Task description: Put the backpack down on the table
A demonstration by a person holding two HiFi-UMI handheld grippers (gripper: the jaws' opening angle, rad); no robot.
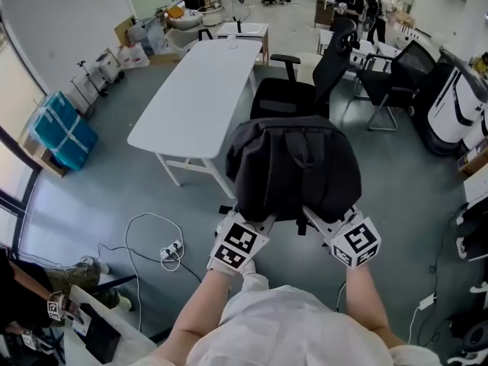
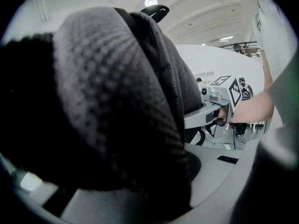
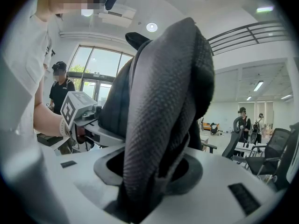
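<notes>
A black backpack (image 1: 293, 166) hangs in the air in front of me, over the grey floor just off the near end of the long white table (image 1: 198, 82). My left gripper (image 1: 267, 218) and right gripper (image 1: 316, 219) reach under its lower edge, and their fingertips are hidden by the fabric. In the left gripper view a padded mesh strap (image 2: 117, 101) fills the frame, with the left gripper (image 2: 140, 185) shut on it. In the right gripper view the other padded strap (image 3: 163, 106) rises out of the right gripper (image 3: 149, 171), clamped between its jaws.
A black office chair (image 1: 305, 82) stands by the table's right side just beyond the backpack, with more chairs (image 1: 396, 82) to the right. A cable and power strip (image 1: 169, 252) lie on the floor at left. Blue crates (image 1: 61, 132) sit by the left wall.
</notes>
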